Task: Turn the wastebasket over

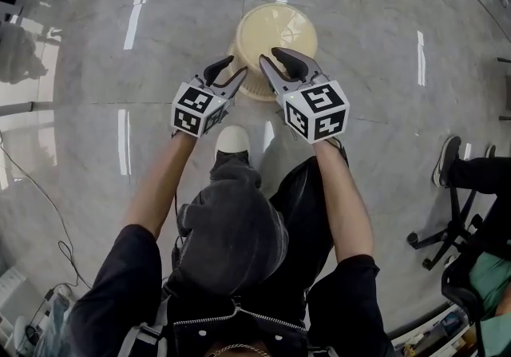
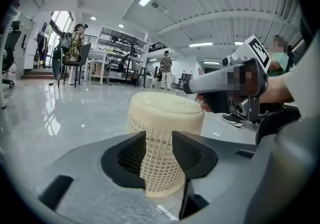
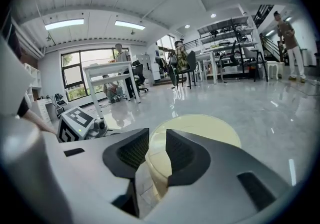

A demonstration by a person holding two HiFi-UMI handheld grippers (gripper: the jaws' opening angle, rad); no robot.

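Note:
The cream wastebasket (image 1: 275, 32) stands upside down on the marble floor, its solid base on top and its mesh wall below. My left gripper (image 1: 227, 73) is at the basket's near left side, jaws open. In the left gripper view the mesh wall (image 2: 165, 113) shows in the gap of that gripper (image 2: 159, 140), and the pads do not press on it. My right gripper (image 1: 270, 55) hovers over the near edge of the base. Its jaws stand narrower but open, and the wastebasket's rim (image 3: 200, 133) shows beyond the right gripper (image 3: 157, 140).
The person's white shoe (image 1: 232, 140) stands just in front of the basket. An office chair base (image 1: 447, 236) and a seated person's foot (image 1: 447, 160) are at the right. Cables (image 1: 32, 188) trail at the left. Tables and chairs (image 3: 115, 80) stand farther off.

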